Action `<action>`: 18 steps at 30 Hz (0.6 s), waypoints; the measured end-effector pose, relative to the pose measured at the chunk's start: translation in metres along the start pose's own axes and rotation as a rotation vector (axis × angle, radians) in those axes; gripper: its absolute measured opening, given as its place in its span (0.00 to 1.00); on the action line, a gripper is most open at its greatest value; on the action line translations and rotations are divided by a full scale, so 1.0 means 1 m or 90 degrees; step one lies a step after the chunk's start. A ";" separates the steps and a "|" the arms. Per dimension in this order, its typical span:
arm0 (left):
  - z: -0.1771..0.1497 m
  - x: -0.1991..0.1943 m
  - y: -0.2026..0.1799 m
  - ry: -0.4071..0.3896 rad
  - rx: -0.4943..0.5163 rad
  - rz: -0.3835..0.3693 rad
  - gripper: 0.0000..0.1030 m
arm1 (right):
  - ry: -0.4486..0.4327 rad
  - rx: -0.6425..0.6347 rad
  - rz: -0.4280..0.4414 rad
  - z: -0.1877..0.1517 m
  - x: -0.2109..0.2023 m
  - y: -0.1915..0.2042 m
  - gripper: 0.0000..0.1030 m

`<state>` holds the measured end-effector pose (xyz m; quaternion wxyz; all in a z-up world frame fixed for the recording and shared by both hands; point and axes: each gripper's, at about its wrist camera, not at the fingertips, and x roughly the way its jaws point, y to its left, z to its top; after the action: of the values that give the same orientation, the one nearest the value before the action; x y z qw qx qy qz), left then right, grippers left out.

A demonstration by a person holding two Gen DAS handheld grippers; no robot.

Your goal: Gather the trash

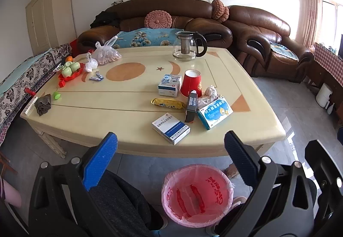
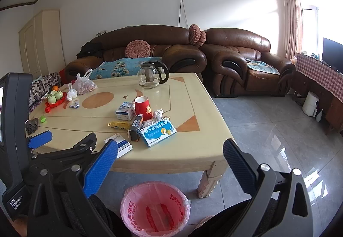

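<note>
Currently I hold both grippers short of the counter point(image 1: 133, 130), over the pink-lined trash bin point(image 1: 196, 194) on the floor just in front of it. Left gripper point(image 1: 171, 147): fingers spread wide, nothing between them. Right gripper point(image 2: 170, 152): likewise spread and empty.

Trash, located relative to the upturned red paper cup point(image 1: 191, 82): one crumpled tissue point(image 1: 209, 93) just beside it; one yellow snack wrapper point(image 1: 168, 103) in front of it; one dark carton point(image 1: 191, 108) standing on end in front of it; three medicine boxes, namely a small white-and-blue one point(image 1: 169, 85) touching its other side, a cartoon-printed blue one point(image 1: 215, 112) beyond the dark carton, and a flat white-and-blue one point(image 1: 170, 128) nearest the counter edge.

Judged step: the first pick. The flat box is the easiest start; I would straddle its narrow sides, close squarely, lift clear, then release over the bin. The dark carton looks tippy, so I would approach it from above.
</note>
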<state>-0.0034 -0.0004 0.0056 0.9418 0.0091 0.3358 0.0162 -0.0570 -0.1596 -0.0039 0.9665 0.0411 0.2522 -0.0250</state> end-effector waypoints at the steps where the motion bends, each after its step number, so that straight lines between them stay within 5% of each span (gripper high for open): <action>1: -0.001 0.000 0.000 0.000 0.001 0.000 0.95 | 0.000 0.000 -0.001 0.000 0.000 0.000 0.94; 18: -0.002 0.001 0.001 -0.001 0.001 0.002 0.95 | -0.002 -0.001 0.001 0.000 -0.002 0.002 0.94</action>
<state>-0.0038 0.0009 0.0039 0.9419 0.0101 0.3352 0.0175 -0.0586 -0.1577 -0.0026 0.9669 0.0408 0.2509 -0.0239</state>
